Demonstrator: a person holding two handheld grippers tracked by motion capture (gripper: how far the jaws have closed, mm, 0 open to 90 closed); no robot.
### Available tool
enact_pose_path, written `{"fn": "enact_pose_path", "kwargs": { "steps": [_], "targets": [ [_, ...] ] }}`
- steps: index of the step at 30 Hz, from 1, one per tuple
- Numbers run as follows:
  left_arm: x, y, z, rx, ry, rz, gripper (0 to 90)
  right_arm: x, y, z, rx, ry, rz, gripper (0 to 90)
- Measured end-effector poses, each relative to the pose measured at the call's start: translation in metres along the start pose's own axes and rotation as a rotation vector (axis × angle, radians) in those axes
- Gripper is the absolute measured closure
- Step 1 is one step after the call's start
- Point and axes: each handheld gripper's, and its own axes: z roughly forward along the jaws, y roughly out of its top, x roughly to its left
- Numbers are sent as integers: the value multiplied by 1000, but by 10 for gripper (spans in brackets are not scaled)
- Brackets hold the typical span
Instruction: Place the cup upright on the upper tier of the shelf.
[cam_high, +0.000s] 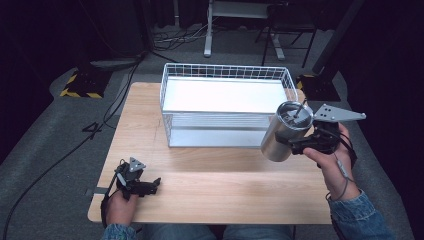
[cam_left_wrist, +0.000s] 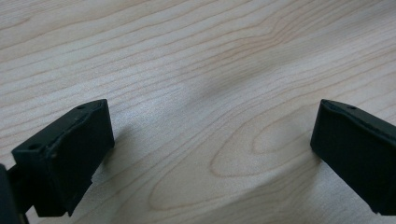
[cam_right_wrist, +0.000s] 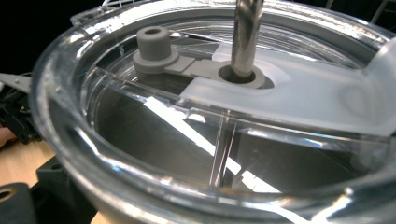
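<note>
A steel tumbler (cam_high: 283, 132) with a clear lid and a metal straw (cam_high: 299, 108) hangs tilted above the table, just in front of the wire basket's right end. My right gripper (cam_high: 296, 146) is shut on its side. The right gripper view looks closely onto the clear lid (cam_right_wrist: 140, 98), with the straw (cam_right_wrist: 245, 35) passing through a grey stopper (cam_right_wrist: 154, 44). My left gripper (cam_high: 154, 185) rests low on the wooden table (cam_high: 210, 190) near the front left corner. Its fingers (cam_left_wrist: 70, 154) stand wide open over bare wood, nothing between them.
A white wire basket (cam_high: 172, 97) with a pale floor stands at the back middle of the table. Beyond the table lie grey carpet, cables, and table and chair legs. Table edges run close to both hands.
</note>
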Motion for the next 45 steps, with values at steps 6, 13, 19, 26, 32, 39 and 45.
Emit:
{"fn": "enact_pose_path", "kwargs": {
  "steps": [6, 13, 19, 26, 32, 39, 45],
  "targets": [
    [0, 0, 0, 0, -1, 0, 0, 0, 19, 0, -10, -2, -19, 37],
    [0, 0, 0, 0, 0, 0, 0, -3, 39, 4, -16, -1, -24, 37],
    [1, 1, 1, 1, -4, -1, 0, -5, 54, 13, -14, 4, -24, 37],
    [1, 1, 1, 1, -4, -2, 0, -7, 73, 27, -17, 3, -38, 37],
    [1, 1, 1, 1, -4, -2, 0, -10, 91, 41, -30, 2, -42, 37],
    [0, 0, 0, 1, 5, -7, 0, -11, 110, 61, -38, 4, -47, 37],
    [-1, -1, -1, 0, 7, -11, 0, -12, 124, 77, -57, 8, -44, 37]
  ]
}}
